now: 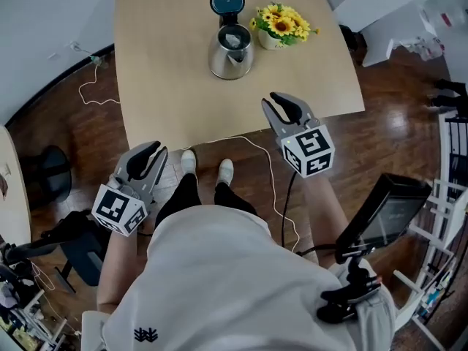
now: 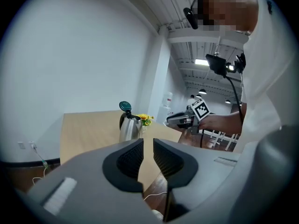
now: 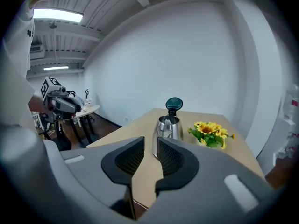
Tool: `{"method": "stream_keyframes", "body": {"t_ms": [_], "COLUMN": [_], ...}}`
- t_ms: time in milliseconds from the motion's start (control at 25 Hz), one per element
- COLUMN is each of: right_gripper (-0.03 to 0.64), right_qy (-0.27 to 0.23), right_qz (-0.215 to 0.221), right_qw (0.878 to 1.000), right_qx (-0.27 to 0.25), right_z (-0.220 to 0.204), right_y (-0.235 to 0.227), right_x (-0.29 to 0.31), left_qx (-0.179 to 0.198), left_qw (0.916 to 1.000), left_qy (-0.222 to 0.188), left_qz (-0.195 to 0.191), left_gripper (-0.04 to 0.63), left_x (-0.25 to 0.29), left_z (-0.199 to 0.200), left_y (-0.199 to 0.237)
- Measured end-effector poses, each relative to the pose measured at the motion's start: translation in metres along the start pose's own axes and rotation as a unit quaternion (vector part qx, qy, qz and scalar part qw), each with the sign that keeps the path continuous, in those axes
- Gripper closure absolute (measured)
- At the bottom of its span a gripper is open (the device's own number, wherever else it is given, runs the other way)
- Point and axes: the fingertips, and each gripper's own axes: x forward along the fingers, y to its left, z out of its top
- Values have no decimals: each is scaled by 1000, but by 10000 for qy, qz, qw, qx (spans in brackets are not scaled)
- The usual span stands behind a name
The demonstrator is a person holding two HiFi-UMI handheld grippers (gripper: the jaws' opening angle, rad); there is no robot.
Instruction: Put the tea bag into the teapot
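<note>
A steel teapot [image 1: 231,50] stands at the far middle of the light wood table [image 1: 168,86], its teal lid [image 1: 227,0] flipped up. Something white shows inside its open mouth; I cannot tell if it is the tea bag. No tea bag lies elsewhere in view. My right gripper [image 1: 281,104] hovers over the table's near right edge, jaws slightly apart and empty, pointing at the teapot [image 3: 169,127]. My left gripper [image 1: 150,152] hangs off the table over the floor, with a narrow empty gap between its pads [image 2: 131,160]. The teapot [image 2: 129,127] stands well ahead of it.
A small pot of yellow flowers [image 1: 281,24] stands right of the teapot. A white cable [image 1: 248,145] runs across the wood floor by my feet. A screen on a stand [image 1: 387,214] is at the right, and a dark stool [image 1: 51,174] at the left.
</note>
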Motion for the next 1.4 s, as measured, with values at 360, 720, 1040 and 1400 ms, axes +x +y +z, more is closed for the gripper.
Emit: {"method": "stream_keyframes", "body": {"t_ms": [360, 720, 1040, 1400], "right_gripper": [529, 520, 492, 485], "right_qy": [-143, -423, -509, -1091], "right_qz": [-681, -1412, -1523, -1323], "right_qw": [9963, 9869, 9848, 9840], "right_qx": [500, 656, 658, 484], "right_z": [-57, -87, -106, -89], "right_y": [48, 214, 313, 337], "right_x": [-109, -233, -311, -381], "left_qx": [511, 889, 781, 751], "left_qw": [9969, 9870, 9870, 9886], "left_qy": [145, -320, -307, -507], "left_qz": [-587, -1300, -1369, -1203], "left_gripper": [554, 554, 554, 554], "left_x": [-40, -175, -267, -298], "left_z": [-29, -79, -127, -127], "left_y": [-70, -130, -168, -231]}}
